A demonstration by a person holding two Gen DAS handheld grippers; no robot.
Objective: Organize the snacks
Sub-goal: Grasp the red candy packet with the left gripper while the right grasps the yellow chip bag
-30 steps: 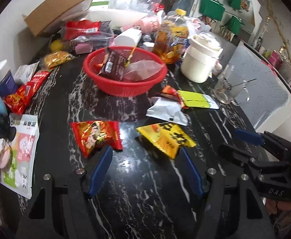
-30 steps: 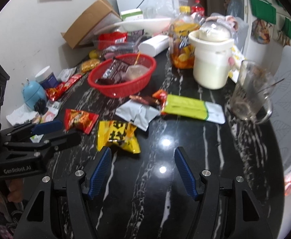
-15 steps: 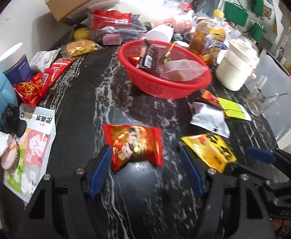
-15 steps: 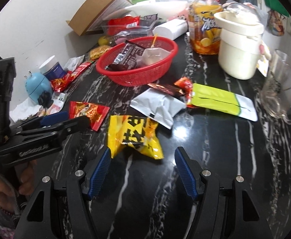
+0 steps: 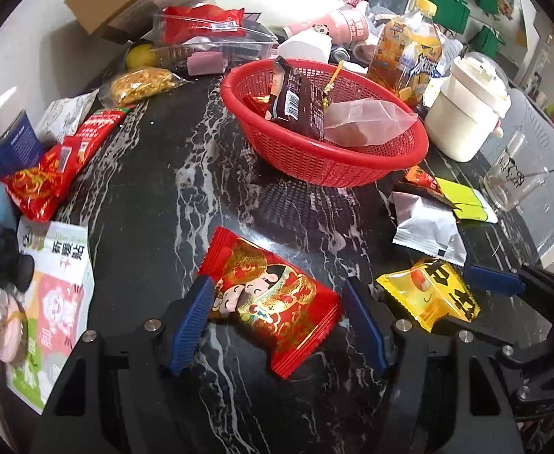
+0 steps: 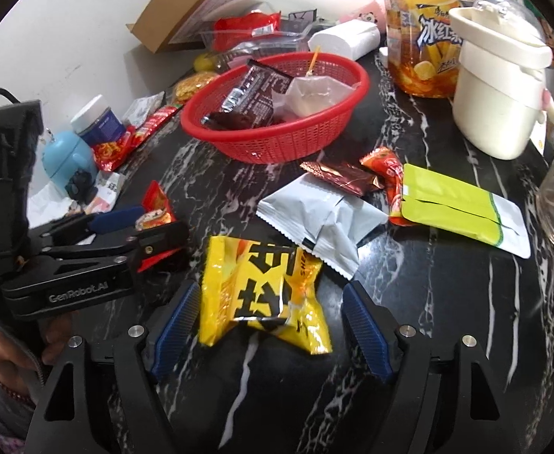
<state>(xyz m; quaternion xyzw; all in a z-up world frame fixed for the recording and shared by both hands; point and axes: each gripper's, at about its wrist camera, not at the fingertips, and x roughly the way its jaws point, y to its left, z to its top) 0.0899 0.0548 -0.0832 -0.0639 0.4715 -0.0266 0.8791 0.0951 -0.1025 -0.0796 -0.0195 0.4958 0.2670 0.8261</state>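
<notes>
**Both claws straddling packets on counter**

Left claw (image 5: 277, 321) open, red snack packet (image 5: 273, 302) between its pads, lying flat on black marble counter (image 5: 155, 196). Right claw (image 6: 269, 321) open, just been widening, around yellow snack packet (image 6: 261, 283). Red basket (image 5: 326, 159) beyond, holding a dark wrapper.

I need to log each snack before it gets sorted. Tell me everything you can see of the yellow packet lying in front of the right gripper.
The yellow packet is a glossy, crinkled plastic pouch with bold black characters and an orange patch near its top. It looks sealed and puffy, and lies flat on the black marbled table, slightly skewed. It sits between the fingers of the right gripper, whose jaws have just been opening; the pads do not press it. The silver packet lies just beyond it.
</notes>
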